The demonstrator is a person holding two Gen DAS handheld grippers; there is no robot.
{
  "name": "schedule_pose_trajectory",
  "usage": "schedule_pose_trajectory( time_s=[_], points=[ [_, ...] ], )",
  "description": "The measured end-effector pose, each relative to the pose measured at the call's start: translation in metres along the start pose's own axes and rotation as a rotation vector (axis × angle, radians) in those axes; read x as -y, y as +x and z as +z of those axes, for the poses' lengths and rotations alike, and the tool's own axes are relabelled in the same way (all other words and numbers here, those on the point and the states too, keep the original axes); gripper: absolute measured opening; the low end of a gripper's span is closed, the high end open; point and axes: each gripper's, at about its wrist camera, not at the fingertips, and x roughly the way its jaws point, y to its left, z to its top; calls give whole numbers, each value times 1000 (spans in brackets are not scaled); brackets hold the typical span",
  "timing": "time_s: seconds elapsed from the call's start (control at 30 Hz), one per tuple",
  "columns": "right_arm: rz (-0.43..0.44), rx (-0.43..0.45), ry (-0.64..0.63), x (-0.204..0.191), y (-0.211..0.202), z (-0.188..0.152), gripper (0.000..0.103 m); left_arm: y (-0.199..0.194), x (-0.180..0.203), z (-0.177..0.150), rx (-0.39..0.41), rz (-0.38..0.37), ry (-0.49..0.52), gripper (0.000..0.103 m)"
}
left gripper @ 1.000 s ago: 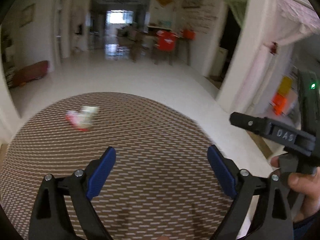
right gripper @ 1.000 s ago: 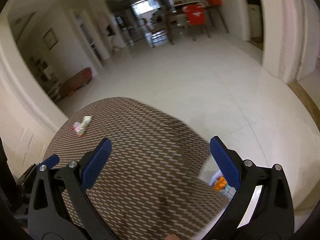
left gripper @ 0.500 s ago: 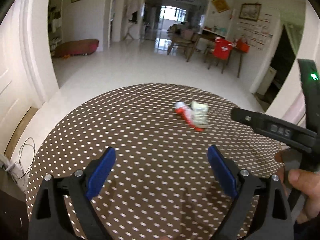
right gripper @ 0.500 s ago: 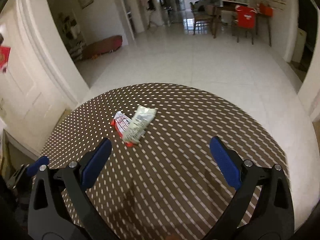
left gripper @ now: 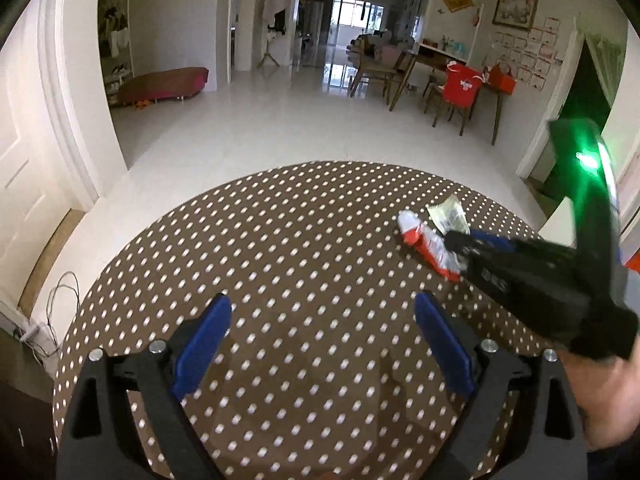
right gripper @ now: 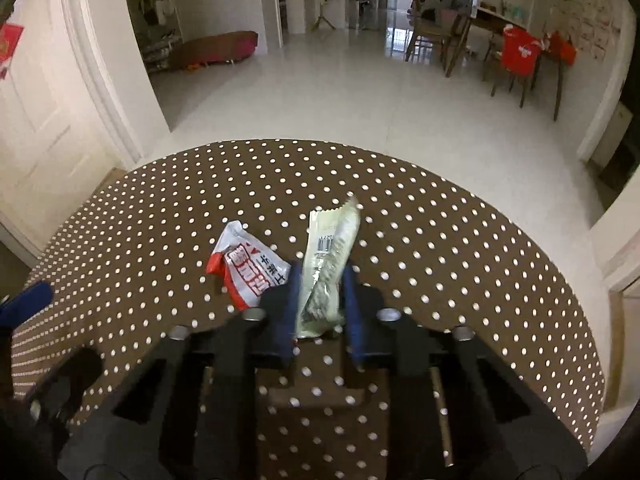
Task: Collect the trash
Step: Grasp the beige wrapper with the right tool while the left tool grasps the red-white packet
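Note:
Two wrappers lie on a round brown table with white dots [right gripper: 440, 240]. My right gripper [right gripper: 320, 280] is shut on the pale green wrapper [right gripper: 330, 256], whose far end sticks out past the fingertips. A red and white wrapper [right gripper: 246, 270] lies just left of it, touching the left finger. In the left wrist view the red and white wrapper [left gripper: 426, 246] and the green wrapper [left gripper: 448, 214] lie at the right, with the right gripper [left gripper: 460, 244] on them. My left gripper [left gripper: 322, 340] is open and empty above the table's near middle.
The table [left gripper: 280, 260] stands on a white tiled floor. A white door and wall stand at the left [left gripper: 24, 140]. Cables [left gripper: 52, 320] lie on the floor by the table's left edge. Chairs and a desk [left gripper: 456, 88] stand far back right.
My right gripper moved forward and closed on the green wrapper. Both views swung so that the wrappers moved right in the left wrist view and nearer in the right wrist view.

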Motion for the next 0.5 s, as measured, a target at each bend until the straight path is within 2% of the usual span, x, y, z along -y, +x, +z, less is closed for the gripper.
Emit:
schedule_pose_trajectory(
  time_s=[0.27, 0.43, 0.47, 0.5],
  points=[
    [70, 29, 116, 71, -33, -30, 14, 41, 46, 27, -23, -9, 133, 91],
    [89, 64, 146, 99, -59, -41, 14, 73, 59, 38, -64, -21, 138, 91],
    [88, 68, 150, 103, -63, -40, 14, 79, 62, 38, -85, -30, 152, 85],
    [86, 76, 156, 109, -69, -44, 14, 79, 65, 38, -86, -29, 167, 63]
  ],
)
